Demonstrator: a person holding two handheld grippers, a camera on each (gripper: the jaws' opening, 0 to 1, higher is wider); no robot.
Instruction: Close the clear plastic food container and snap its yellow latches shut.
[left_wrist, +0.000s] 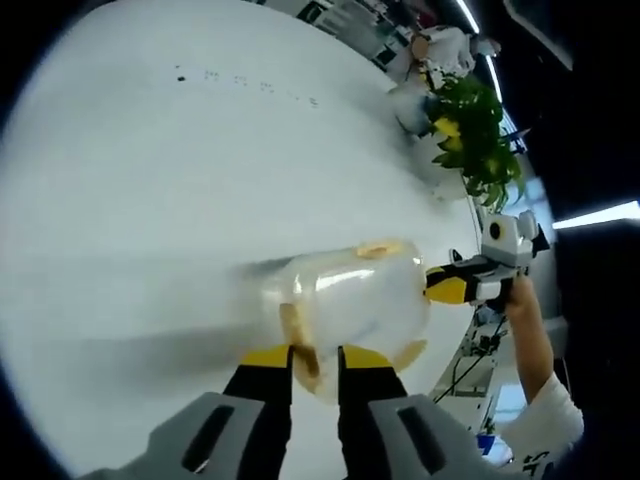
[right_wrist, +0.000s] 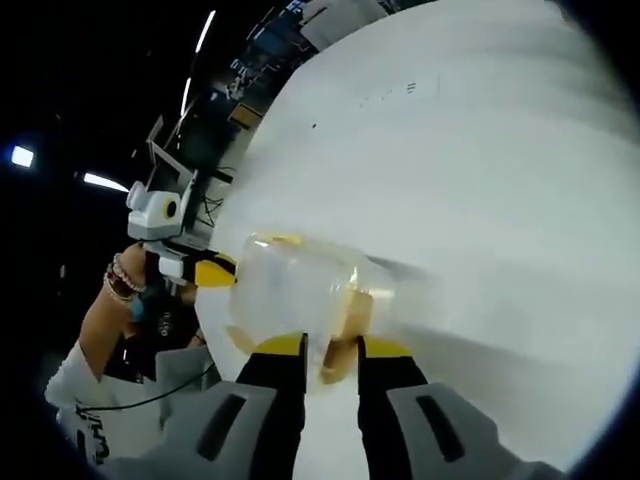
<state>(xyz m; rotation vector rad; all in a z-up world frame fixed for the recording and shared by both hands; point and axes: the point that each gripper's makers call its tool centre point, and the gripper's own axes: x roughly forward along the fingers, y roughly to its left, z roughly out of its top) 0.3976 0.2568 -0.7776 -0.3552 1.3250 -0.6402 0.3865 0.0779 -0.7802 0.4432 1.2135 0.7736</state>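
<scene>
One clear container (left_wrist: 350, 300) with yellow latches sits on the white table (left_wrist: 150, 180) between two grippers, the left gripper (left_wrist: 315, 365) and right gripper (right_wrist: 330, 360) each clenched on a near-edge latch, a leafy plant (left_wrist: 475, 140) at 2 o'clock.

Motion-blurred container (left_wrist: 350, 300), its latches indistinct behind each claw; far-edge clutter too small.
</scene>
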